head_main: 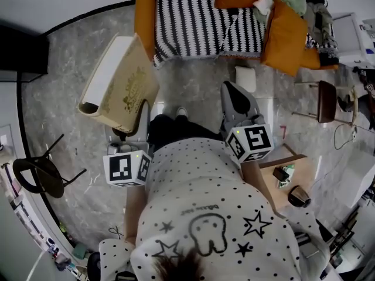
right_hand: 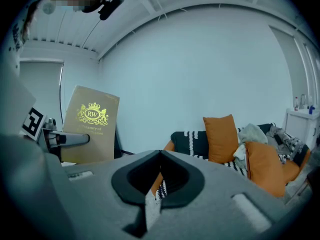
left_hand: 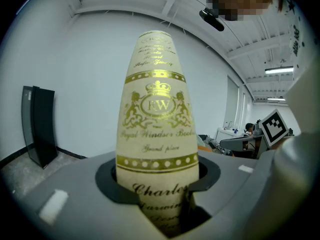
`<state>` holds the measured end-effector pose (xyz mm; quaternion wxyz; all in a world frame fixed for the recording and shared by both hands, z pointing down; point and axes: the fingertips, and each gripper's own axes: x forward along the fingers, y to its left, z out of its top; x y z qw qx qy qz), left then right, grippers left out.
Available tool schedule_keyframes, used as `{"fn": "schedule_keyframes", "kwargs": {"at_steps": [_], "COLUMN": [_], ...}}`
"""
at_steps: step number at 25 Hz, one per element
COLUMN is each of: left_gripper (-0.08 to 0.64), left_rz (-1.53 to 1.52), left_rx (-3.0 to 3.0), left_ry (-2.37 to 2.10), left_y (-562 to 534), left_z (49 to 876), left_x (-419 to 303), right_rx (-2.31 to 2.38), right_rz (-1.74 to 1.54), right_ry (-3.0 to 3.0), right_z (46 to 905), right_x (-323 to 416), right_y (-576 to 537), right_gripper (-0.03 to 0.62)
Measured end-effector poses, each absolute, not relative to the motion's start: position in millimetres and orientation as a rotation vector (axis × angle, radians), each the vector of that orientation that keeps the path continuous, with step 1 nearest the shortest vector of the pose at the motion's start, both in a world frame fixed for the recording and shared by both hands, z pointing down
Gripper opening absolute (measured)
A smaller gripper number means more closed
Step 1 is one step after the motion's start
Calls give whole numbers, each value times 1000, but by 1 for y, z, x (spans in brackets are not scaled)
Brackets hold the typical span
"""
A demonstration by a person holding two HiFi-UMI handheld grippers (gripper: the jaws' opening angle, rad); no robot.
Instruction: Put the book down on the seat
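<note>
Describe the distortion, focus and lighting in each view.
Head view: fisheye bends the floor edge, dark corners, even light. Left gripper view: the book bulges like a barrel, its lower print soft, ceiling lamp bright. Right gripper view: round black border, bluish cast, book fairly sharp.

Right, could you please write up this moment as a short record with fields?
book: cream cover with gold print, held up in the air, clear of the seat
left gripper: closed on the book's lower end
right gripper: jaws together, nothing between them
sofa: black-and-white striped cover, ahead of the person
cushions: orange, toward the sofa's right end in the head view
task status: book not yet put down
</note>
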<state>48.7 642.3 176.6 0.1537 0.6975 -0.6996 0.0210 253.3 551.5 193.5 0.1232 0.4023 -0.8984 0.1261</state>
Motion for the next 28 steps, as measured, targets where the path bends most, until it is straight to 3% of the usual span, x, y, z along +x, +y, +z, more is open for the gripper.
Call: {"fn": "schedule_keyframes", "kwargs": {"at_steps": [14, 28], "left_gripper": [225, 225], "left_rz": [93, 83], "left_rx": [2076, 2166], "left_ry": [-1889, -1738], "left_y": [588, 485], "left_z": [179, 188], "left_x": [42, -34], "right_rx": [1297, 1429], "right_rz": [432, 426], "right_ry": [-2562, -2482], "right_z": [200, 194], "right_x": [252, 179], "right_y": [515, 433], "right_gripper": [-3, -3]}}
